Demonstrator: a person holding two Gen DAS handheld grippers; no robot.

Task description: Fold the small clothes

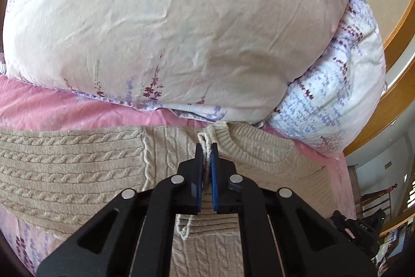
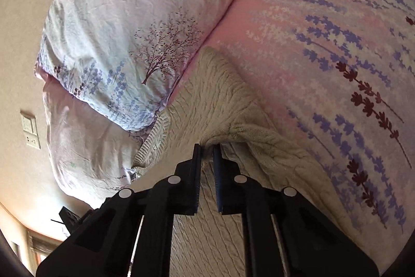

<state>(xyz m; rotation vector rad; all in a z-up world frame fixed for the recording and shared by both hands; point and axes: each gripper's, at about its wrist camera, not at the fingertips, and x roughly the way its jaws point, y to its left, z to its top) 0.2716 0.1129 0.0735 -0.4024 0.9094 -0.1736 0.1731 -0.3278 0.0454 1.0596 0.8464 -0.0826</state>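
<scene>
A beige cable-knit sweater lies spread on a pink floral bedsheet. In the left wrist view my left gripper is shut on a pinched fold of the sweater beside its ribbed neckline. The knit bunches up between the blue pads. In the right wrist view the same sweater lies against the pillows, and my right gripper is shut on a raised ridge of its knit. A sleeve runs off to the right past that gripper.
A big pale floral pillow lies just behind the sweater, stacked on a second one. A wooden headboard edge curves at the right. The wall with a switch plate is at the left of the right wrist view. The patterned bedsheet stretches to the right.
</scene>
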